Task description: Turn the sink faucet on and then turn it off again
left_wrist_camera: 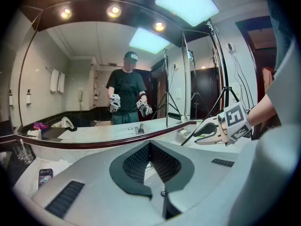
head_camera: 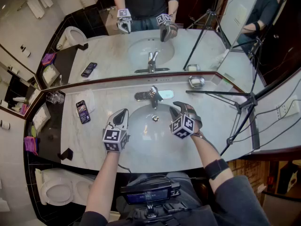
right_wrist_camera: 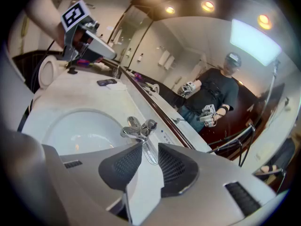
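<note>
Well, from the head view, the faucet stands at 12 o'clock of the white sink, on the rim by the mirror. The left gripper hangs over the sink's 9 o'clock side. The right gripper hangs over the 3 o'clock side, near the faucet but apart from it. A phone lies on the counter out at 9 o'clock of the sink, and a glass stands at 10 o'clock.

From the left gripper view, the left gripper's jaws are pressed together with nothing in them. The right gripper shows at 3 o'clock, and the phone lies at 9 o'clock.

From the right gripper view, the right gripper's jaws stand apart and hold nothing. The faucet sits just past the tips at 12 o'clock, not touched. The sink bowl spreads to 9 o'clock, and the left gripper shows up at 10 o'clock.
</note>
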The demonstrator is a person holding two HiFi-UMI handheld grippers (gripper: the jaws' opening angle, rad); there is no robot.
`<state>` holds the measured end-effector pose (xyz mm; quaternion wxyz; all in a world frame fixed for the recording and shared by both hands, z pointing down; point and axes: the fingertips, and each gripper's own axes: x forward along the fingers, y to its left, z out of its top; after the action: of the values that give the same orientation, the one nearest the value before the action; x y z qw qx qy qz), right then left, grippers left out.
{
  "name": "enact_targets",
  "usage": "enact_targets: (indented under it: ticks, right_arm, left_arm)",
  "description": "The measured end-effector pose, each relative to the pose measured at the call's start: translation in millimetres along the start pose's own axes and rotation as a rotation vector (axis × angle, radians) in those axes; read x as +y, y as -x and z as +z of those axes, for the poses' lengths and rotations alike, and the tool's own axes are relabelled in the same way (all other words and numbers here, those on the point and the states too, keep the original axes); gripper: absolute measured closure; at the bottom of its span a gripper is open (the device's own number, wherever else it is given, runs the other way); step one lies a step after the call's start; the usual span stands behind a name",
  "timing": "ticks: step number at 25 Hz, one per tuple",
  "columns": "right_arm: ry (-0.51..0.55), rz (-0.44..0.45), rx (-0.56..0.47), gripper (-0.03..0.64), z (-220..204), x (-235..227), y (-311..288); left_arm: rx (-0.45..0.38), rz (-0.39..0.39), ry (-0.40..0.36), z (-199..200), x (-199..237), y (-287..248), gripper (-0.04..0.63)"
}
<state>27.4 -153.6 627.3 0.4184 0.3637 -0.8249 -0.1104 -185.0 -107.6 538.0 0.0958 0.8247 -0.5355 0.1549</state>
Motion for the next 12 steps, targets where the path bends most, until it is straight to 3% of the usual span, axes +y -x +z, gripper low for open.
enact_targets:
  ticks: [6,12]
  right_arm:
    - [0.272,-0.008,0.027,0.423,14,9,-31]
    - [0.5,0.043,0.055,0.419,5,22,-73]
  left_arm:
    - [0.009,-0.005,-0.019,-3,-6,-3,0.595]
    - [0.025,0.008,-0.021,-4,-1,-8,0.595]
